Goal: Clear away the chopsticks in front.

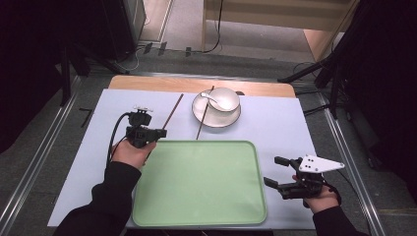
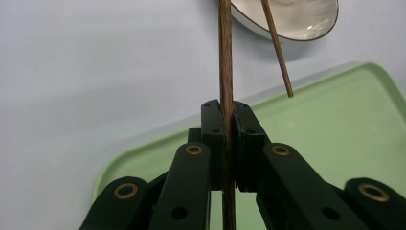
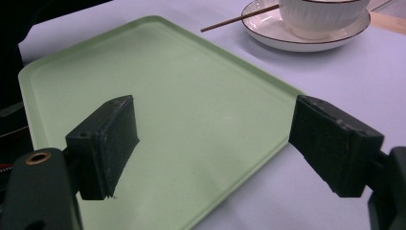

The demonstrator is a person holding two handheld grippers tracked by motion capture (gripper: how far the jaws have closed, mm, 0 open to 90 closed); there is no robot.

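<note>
Lilac desk cover (image 1: 88, 162) carries a green tray (image 1: 196, 182); far off, a bowl (image 1: 225, 98) with a spoon (image 1: 210, 98) stands on a plate (image 1: 204, 118). Left gripper (image 1: 160, 132) fingers clamp a chopstick (image 2: 225, 57); right gripper (image 1: 274, 171) fingers stand apart.

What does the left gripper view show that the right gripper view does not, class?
Left gripper view alone: the left tongs shut on a chopstick, which runs between the pads. Right gripper view alone: the right tongs standing open with nothing between them, and a white bowl on the plate. Both share the green tray, the plate and the second chopstick leaning on it.
</note>
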